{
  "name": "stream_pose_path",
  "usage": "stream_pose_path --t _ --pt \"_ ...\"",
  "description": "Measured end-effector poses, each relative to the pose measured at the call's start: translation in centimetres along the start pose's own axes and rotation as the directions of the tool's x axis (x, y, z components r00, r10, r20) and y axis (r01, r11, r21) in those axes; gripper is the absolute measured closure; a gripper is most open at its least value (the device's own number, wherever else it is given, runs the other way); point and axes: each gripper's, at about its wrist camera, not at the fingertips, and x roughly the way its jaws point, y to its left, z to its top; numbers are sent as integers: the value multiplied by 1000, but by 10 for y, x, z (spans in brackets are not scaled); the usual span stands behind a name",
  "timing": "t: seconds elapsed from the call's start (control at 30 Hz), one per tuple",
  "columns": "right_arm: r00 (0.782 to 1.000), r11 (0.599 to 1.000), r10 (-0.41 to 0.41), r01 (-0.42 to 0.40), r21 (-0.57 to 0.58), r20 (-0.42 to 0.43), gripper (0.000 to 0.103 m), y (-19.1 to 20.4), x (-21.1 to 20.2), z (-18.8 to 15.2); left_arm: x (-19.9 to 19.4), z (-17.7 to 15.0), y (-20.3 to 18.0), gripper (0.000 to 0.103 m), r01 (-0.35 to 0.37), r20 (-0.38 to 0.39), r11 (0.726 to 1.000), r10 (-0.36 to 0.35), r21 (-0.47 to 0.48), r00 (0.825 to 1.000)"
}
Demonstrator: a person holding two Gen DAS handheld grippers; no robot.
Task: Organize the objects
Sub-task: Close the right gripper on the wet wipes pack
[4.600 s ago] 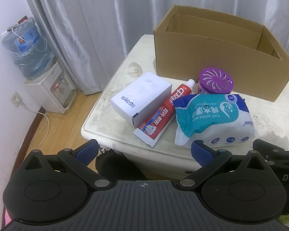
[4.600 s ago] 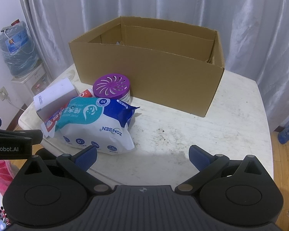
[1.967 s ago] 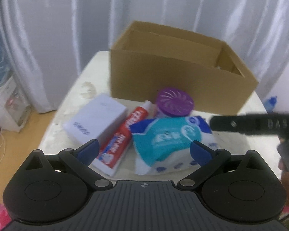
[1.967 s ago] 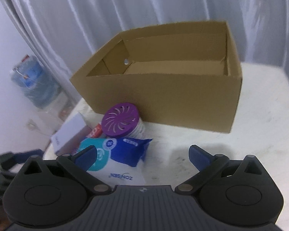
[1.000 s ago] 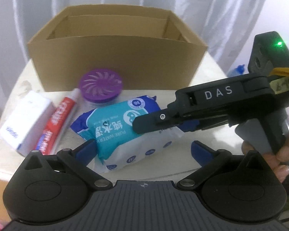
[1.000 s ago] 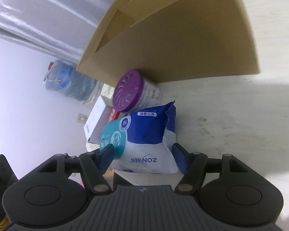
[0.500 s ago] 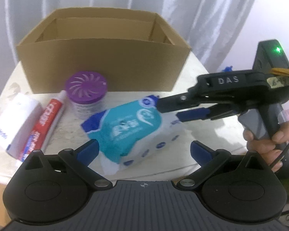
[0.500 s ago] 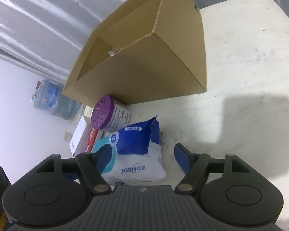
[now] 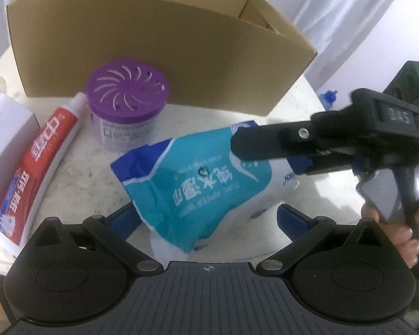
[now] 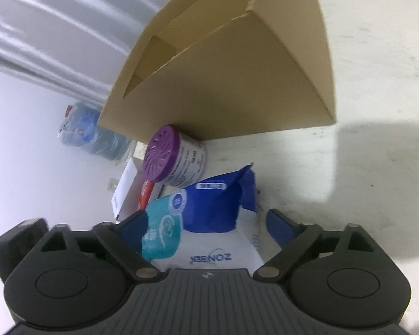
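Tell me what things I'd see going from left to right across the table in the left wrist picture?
White rectangular box → red and white toothpaste tube → purple-lidded round air freshener tub → teal and white wet wipes pack → black right gripper.

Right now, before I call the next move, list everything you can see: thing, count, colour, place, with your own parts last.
Cardboard box: one, brown, open top, at the back of the table.
Air freshener jar: one, purple lid, upright in front of the box.
Toothpaste box: one, red and white, lying left of the jar.
White carton: one, at the table's left edge.
Wet wipes pack: one, teal, blue and white, held by the right claw.
Table: one, off-white, stained.
Water bottle: one, blue, on the floor beyond the table.
Curtain: grey-white, behind the box.
Left claw: open, its fingers either side of the pack.
Right claw: shut on the pack.
Right hand: on the claw's handle.
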Motion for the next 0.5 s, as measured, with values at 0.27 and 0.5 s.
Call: stream_pose_path --t 0.27,0.5 --pt "1000 999 0 1 -32 17 0 4 1 -4 4 -4 -5 0 2 65 1000 -4 23 998" --pt "999 997 -23 25 -80 24 0 9 1 -8 -1 -11 -3 0 11 85 1000 -12 13 996"
